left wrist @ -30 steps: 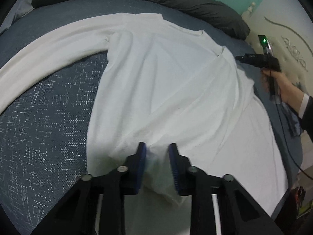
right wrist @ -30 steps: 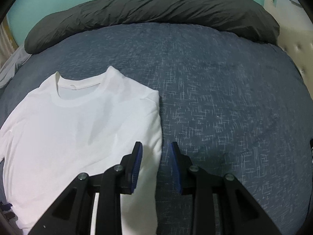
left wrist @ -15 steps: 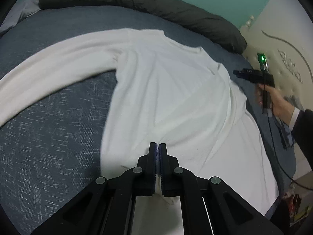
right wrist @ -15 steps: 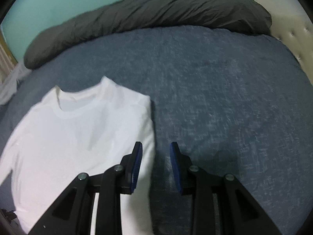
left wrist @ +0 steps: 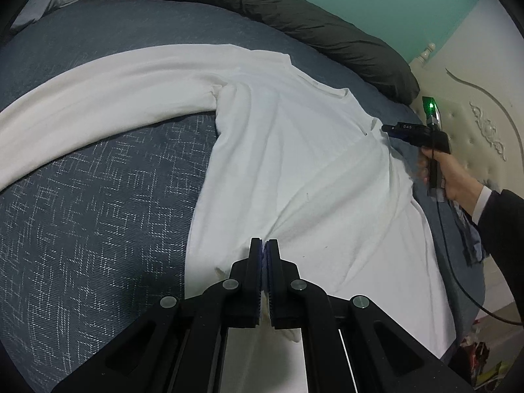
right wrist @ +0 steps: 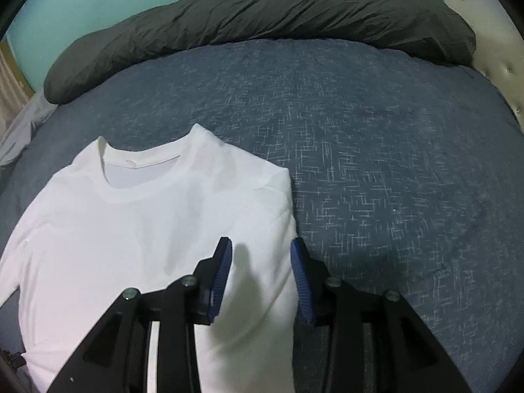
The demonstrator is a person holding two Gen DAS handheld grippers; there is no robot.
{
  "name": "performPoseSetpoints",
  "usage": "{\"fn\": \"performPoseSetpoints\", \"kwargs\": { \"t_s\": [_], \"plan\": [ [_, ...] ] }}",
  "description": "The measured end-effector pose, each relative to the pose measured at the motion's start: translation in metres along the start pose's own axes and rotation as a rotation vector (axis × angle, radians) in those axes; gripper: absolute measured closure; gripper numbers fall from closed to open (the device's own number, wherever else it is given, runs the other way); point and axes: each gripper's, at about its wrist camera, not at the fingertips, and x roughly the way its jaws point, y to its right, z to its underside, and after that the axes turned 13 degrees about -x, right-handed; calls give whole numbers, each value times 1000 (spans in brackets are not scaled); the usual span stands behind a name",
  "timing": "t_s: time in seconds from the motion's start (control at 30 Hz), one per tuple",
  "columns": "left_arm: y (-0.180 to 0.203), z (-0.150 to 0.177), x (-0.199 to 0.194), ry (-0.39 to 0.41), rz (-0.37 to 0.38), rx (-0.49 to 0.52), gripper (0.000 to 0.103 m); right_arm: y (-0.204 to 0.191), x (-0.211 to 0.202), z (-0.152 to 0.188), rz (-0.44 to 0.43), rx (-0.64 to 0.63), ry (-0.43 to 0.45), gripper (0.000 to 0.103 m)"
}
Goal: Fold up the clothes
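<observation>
A white long-sleeved shirt (left wrist: 294, 163) lies spread on the bed, one sleeve (left wrist: 98, 98) stretched out to the left. My left gripper (left wrist: 263, 249) is shut on a pinch of fabric near the shirt's lower edge, and creases pull toward it. In the right wrist view the shirt (right wrist: 147, 229) lies collar away from me, its right side folded in. My right gripper (right wrist: 262, 262) straddles that folded edge. Its jaws are closing with cloth between them, and the pads (right wrist: 222, 271) stand off it. From the left wrist view, a hand (left wrist: 448, 170) holds the right gripper (left wrist: 388, 128) by the shoulder.
The bed has a blue-grey patterned cover (right wrist: 376, 163). A dark grey duvet roll (right wrist: 262, 16) lies along its far side. A cream tufted headboard (left wrist: 475, 124) stands at the right, with a cable (left wrist: 458, 278) hanging past the bed edge and clutter (left wrist: 481, 360) on the floor.
My left gripper's jaws closed onto the shirt fabric and lifted it slightly. My right gripper drifted right off the shirt's edge, then came back left over it.
</observation>
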Motion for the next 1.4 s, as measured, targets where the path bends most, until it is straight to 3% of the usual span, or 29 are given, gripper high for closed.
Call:
{"fn": "performPoseSetpoints", "kwargs": {
  "t_s": [0.1, 0.17, 0.5, 0.63, 0.83, 1.13, 1.23, 1.33, 1.4],
  "plan": [
    [-2, -2, 0, 1, 2, -4, 100, 0, 6, -2, 3, -3, -11, 98],
    [-3, -2, -1, 2, 3, -7, 100, 2, 3, -4, 15, 7, 13, 101],
    [-9, -4, -9, 27, 7, -35, 100, 4, -21, -27, -32, 47, 136, 101],
    [-18, -8, -11, 30, 32, -80, 100, -3, -11, -42, -41, 50, 113, 101],
    [-25, -11, -5, 12, 41, -106, 100, -10, 23, -51, -43, 88, 12, 101],
    [-31, -13, 0, -3, 40, -120, 100, 21, 21, -57, -43, 187, 60, 101],
    [-28, -11, 2, -9, 39, -115, 100, 38, 20, -48, -41, 246, 35, 98],
    [-28, -10, 0, -7, 36, -114, 100, 52, 22, -35, -64, 303, 33, 89],
    [-29, -10, 0, -6, 33, -117, 100, 54, 24, -30, -90, 318, 37, 65]
  ]
}}
